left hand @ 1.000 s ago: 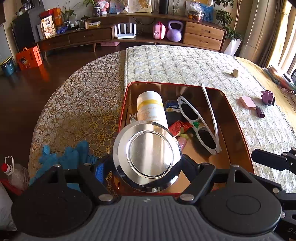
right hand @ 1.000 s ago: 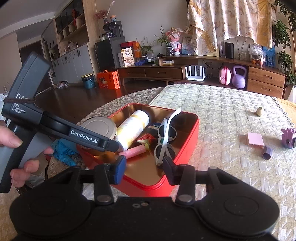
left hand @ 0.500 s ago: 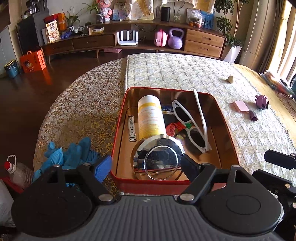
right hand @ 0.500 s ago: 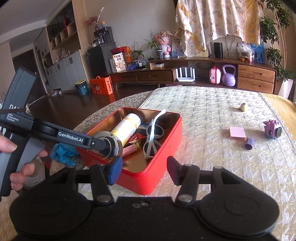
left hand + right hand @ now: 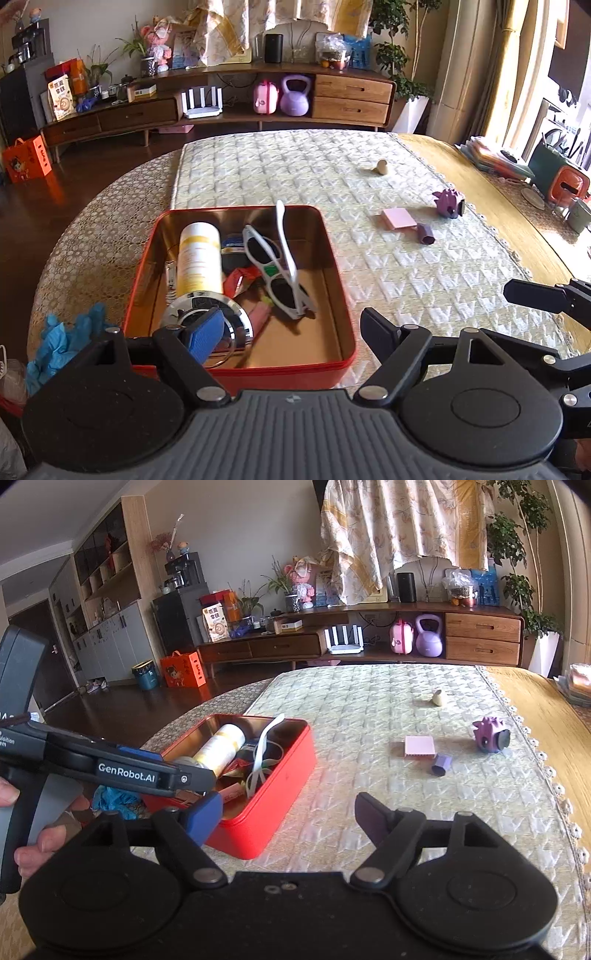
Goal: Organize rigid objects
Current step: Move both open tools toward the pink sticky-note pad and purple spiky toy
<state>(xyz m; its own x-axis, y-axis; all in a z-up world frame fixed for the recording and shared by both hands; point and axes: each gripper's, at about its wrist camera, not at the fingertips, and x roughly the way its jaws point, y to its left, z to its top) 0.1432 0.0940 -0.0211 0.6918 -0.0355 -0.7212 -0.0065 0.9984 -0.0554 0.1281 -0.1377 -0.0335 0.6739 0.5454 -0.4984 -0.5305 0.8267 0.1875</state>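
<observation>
The left gripper (image 5: 291,332) is hovering with its jaws spread wide and nothing between them, just over the near end of the red tin (image 5: 332,363), while the right gripper (image 5: 290,818) is opening its jaws above the tin's near corner, also with nothing between them. Inside the tin, a shiny round metal lid (image 5: 236,321) is lying at the near end, touching the foot of a white and yellow bottle (image 5: 199,254), and white sunglasses (image 5: 280,273) are resting beside them. Blue gloves (image 5: 66,339) are sitting just left of the tin. Farther out on the quilted cloth (image 5: 295,170), a pink pad (image 5: 400,218), a small purple tube (image 5: 425,234) and a purple spiky toy (image 5: 448,203) are waiting well apart from the tin, with a small beige piece (image 5: 382,168) beyond.
</observation>
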